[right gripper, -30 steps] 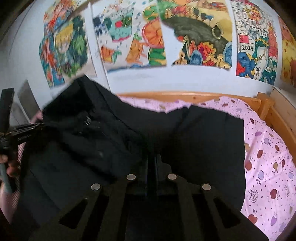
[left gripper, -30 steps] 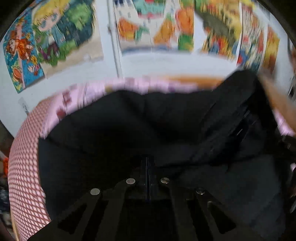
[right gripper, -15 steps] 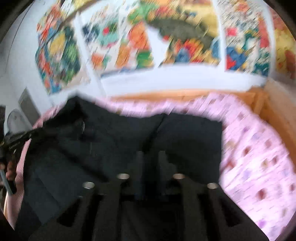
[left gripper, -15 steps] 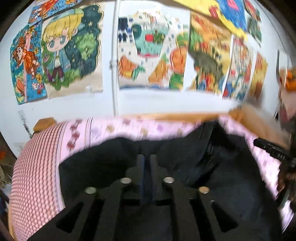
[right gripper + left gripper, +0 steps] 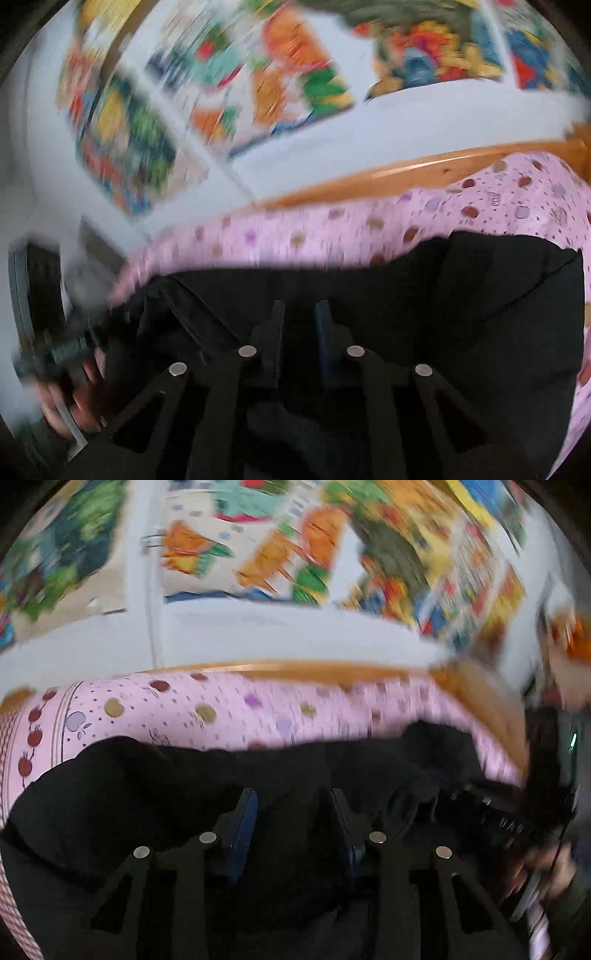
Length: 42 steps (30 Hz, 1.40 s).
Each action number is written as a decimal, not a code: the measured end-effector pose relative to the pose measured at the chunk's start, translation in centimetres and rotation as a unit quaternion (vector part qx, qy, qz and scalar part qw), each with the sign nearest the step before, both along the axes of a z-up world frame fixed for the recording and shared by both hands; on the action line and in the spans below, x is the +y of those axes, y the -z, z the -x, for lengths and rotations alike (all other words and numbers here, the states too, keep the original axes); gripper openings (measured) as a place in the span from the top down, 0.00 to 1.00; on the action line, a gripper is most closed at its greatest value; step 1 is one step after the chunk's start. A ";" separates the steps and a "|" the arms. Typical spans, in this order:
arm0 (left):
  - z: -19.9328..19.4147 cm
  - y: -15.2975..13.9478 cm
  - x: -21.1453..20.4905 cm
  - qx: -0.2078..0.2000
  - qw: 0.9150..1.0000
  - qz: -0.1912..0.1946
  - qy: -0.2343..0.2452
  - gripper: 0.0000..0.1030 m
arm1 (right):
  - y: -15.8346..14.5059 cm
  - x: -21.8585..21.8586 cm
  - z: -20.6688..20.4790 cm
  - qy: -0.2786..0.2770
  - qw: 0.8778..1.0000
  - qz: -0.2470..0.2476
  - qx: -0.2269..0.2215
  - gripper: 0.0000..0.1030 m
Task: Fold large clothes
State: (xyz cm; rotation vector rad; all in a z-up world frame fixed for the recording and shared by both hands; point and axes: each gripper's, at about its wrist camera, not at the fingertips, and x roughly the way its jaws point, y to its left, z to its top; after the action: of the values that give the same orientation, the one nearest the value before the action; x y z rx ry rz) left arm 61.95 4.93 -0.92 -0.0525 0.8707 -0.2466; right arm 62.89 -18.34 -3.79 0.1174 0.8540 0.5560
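A large black garment lies spread on the pink patterned bed sheet; it also fills the lower half of the right wrist view. My left gripper hovers over the cloth with its jaws opening and a wide gap; no fold shows pinched between them. My right gripper is over the garment's middle, its jaws closing to a narrow gap, with no cloth visibly caught. Each view shows the other gripper at its edge, held by a hand: the right gripper and the left gripper. Both pictures are blurred by motion.
A wooden bed rail runs along the far side of the mattress, against a white wall with colourful posters. A red checked cover lies at the bed's left end. A person's hand grips the left tool's handle.
Both grippers were shut on the raised black cloth a second ago and have let go. The garment has dropped flat on the bed. Both views have swung and blurred.
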 end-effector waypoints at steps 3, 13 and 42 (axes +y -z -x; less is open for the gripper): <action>1.2 2.1 -2.3 0.007 0.993 -0.100 0.054 0.64 | 1.3 1.0 1.6 -0.048 0.995 0.083 -0.003 0.90; 0.7 8.5 -6.1 0.015 0.968 -0.246 0.045 0.64 | 7.0 2.0 0.6 -0.039 0.990 0.133 0.023 0.96; 23.0 -6.3 -4.8 -0.193 0.965 -0.113 -0.139 0.00 | -8.4 -8.5 19.2 0.075 0.982 0.068 -0.159 0.18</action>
State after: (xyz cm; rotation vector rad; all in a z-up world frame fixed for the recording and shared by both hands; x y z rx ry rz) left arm 38.99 0.17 5.34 0.0843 0.4893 0.1055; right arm 43.69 -26.84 4.57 -0.0314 0.5630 0.3610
